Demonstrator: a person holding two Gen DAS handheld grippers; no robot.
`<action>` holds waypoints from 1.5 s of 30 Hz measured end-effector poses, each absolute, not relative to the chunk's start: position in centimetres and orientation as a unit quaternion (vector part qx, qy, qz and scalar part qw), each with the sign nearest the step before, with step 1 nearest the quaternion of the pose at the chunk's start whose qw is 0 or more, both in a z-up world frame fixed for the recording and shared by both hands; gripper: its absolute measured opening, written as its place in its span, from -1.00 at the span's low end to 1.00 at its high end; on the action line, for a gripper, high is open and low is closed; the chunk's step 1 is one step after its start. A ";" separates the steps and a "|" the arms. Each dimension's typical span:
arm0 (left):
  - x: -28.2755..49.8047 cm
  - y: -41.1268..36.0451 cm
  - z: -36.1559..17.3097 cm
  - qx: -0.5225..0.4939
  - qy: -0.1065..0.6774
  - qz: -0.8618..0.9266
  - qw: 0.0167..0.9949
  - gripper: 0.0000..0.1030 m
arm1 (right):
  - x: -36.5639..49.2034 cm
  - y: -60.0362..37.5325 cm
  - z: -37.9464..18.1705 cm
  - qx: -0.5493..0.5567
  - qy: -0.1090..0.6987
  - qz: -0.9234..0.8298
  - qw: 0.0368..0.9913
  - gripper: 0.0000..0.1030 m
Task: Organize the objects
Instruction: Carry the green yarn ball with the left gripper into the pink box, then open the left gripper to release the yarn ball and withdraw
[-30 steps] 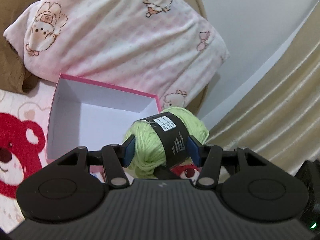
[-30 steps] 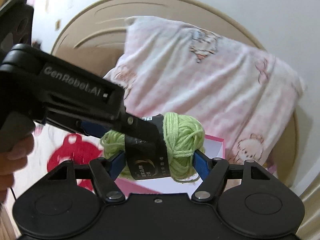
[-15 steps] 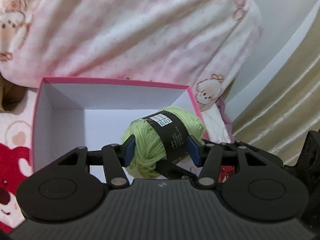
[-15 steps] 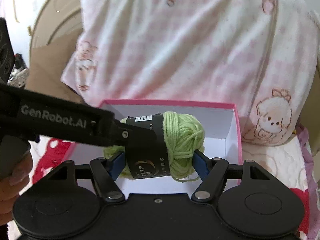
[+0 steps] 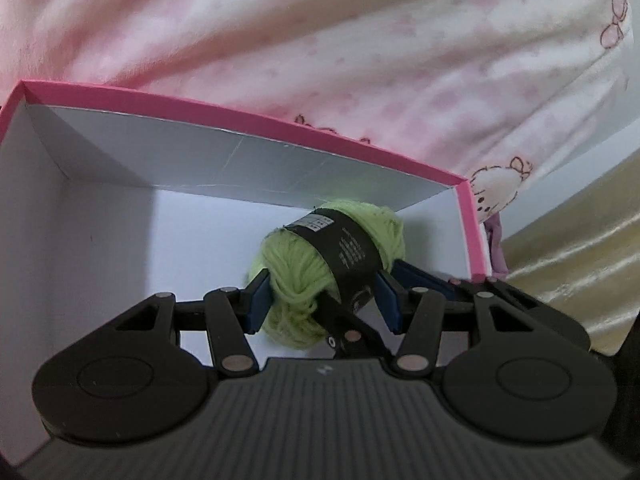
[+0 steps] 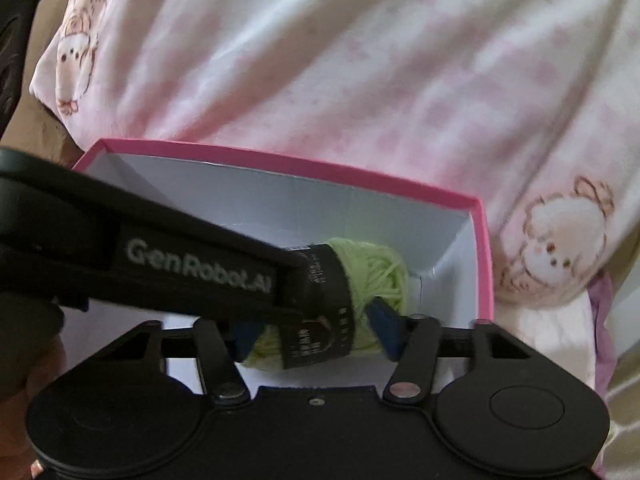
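Note:
A green yarn ball [image 5: 320, 264] with a black paper band is gripped by both grippers at once. My left gripper [image 5: 322, 300] is shut on it, blue pads on either side. My right gripper [image 6: 312, 332] is shut on the same yarn ball [image 6: 376, 268] from a crossing angle. The ball is inside the open pink box [image 5: 240, 118] with a white interior, near its right wall and far corner, low over the floor. The box also shows in the right wrist view [image 6: 484, 248]. The left gripper's body [image 6: 160, 264] crosses the right wrist view.
A pink and white pillow with bear prints [image 5: 360, 40] leans right behind the box and fills the background [image 6: 360, 60]. A beige curtain [image 5: 580, 248] hangs at the right. A brown cushion [image 6: 44, 128] lies at the left.
Both grippers carried the yarn ball forward and down, from above the box's near edge into the box. The box and pillow now look much closer.

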State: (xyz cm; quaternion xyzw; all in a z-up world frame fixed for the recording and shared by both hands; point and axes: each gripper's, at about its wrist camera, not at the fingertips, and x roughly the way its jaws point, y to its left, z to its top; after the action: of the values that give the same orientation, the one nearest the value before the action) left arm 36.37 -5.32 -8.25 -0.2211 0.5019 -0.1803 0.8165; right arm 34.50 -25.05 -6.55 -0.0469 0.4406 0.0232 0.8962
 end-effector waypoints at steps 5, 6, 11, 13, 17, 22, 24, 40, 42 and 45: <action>36.1 -5.8 -8.8 -0.194 0.513 -0.181 0.816 -0.13 | 33.6 -25.8 -6.8 -0.058 0.443 0.073 0.892 0.19; 36.2 -6.1 -8.8 -0.179 0.508 -0.180 0.823 -0.13 | 33.2 -26.2 -6.7 -0.053 0.442 0.085 0.891 0.19; 36.3 -7.9 -7.9 -0.144 0.499 -0.195 0.832 -0.20 | 31.8 -27.5 -6.8 -0.053 0.453 0.113 0.883 -0.43; 36.4 -9.0 -7.5 -0.122 0.488 -0.203 0.840 -0.20 | 31.7 -27.4 -7.2 -0.062 0.453 0.108 0.883 -0.56; 36.4 -10.6 -6.6 -0.079 0.464 -0.188 0.862 -0.19 | 32.5 -26.6 -7.9 -0.080 0.448 0.075 0.887 -0.64; 36.1 -9.0 -6.5 -0.135 0.487 -0.180 0.844 -0.22 | 32.9 -27.0 -7.9 -0.043 0.425 0.032 0.903 -0.64; 36.2 -8.5 -6.9 -0.143 0.490 -0.169 0.843 -0.26 | 32.9 -27.2 -7.9 -0.032 0.425 0.040 0.904 -0.63; 34.5 -8.1 -8.2 -0.132 0.489 -0.141 0.851 -0.12 | 30.7 -29.0 -5.7 0.024 0.421 0.082 0.903 -0.52; 33.6 -7.5 -8.4 -0.141 0.490 -0.146 0.848 -0.08 | 30.6 -29.3 -5.8 0.026 0.418 0.078 0.905 -0.48; 32.5 -7.9 -8.1 -0.117 0.509 -0.144 0.840 -0.04 | 28.4 -29.9 -5.8 0.039 0.411 0.075 0.908 -0.44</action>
State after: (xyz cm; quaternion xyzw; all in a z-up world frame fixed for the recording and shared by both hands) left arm 32.54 -7.85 -8.09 -0.1169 0.5094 -0.1439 0.8403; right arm 28.41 -29.92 -5.85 0.0395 0.4110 0.0751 0.9077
